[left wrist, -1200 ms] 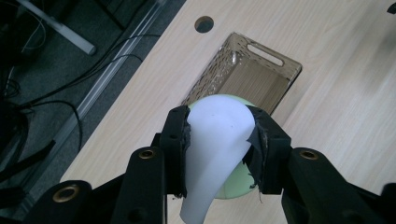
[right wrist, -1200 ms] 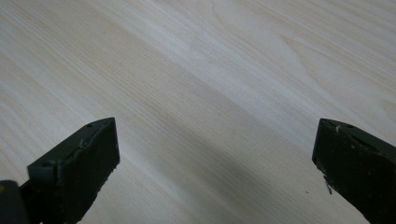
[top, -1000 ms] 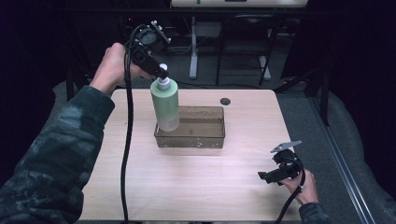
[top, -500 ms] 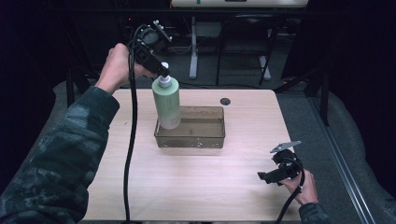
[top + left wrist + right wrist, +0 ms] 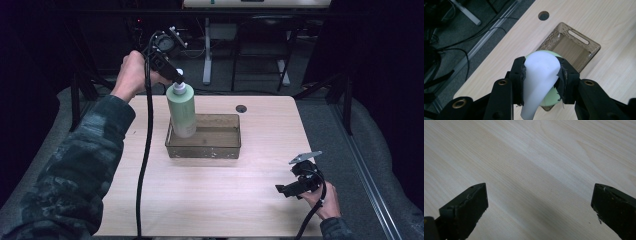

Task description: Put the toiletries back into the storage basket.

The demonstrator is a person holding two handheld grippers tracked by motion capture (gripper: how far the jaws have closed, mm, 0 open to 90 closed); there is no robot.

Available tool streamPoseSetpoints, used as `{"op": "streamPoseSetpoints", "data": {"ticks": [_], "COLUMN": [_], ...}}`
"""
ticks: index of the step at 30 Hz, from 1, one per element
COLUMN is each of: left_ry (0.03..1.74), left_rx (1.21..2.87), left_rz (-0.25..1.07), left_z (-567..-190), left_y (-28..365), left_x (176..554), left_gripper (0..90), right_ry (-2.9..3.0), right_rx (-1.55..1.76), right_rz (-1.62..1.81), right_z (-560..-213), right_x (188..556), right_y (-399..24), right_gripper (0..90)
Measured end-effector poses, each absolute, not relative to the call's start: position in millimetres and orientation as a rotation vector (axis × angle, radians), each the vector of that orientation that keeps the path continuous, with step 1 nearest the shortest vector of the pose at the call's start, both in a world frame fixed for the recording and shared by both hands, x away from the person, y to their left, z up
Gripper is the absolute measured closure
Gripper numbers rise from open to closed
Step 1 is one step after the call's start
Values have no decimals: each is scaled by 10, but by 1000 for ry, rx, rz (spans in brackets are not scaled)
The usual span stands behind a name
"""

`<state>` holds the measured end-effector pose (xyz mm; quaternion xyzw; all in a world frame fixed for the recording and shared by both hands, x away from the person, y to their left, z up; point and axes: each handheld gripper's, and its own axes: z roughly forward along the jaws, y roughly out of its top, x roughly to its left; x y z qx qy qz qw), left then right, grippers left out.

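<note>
Green pump bottle pinched by its white cap above the brown basket

The left gripper (image 5: 541, 82) pinches the white pump cap (image 5: 540, 75) of the green bottle (image 5: 181, 110), which hangs upright just below its jaws, bottom inside the near-left end of the brown basket (image 5: 220, 150). Beyond the basket lies a round hole (image 5: 543, 15) in the table (image 5: 225, 200). Well apart, the right gripper (image 5: 287, 189) rests low over bare wood, jaws spread, nothing between them.

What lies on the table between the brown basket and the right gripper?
Nothing: in the high view the stretch of table between the basket and the right gripper is bare wood.
</note>
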<state>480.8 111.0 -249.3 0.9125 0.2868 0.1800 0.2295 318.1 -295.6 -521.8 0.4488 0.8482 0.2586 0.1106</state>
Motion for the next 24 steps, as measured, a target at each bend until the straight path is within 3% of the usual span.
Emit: {"op": "streamPoseSetpoints", "data": {"ticks": [24], "left_ry": [820], "left_rx": [2506], "left_rz": [456], "left_z": [-2876], "left_y": [1171], "left_x": [4868], "left_gripper": [627], "right_ry": [2506], "right_rx": [1304], "right_rz": [765], "right_z": [-5228], "right_x": [3177], "right_y": [-2917], "right_gripper": [3]}}
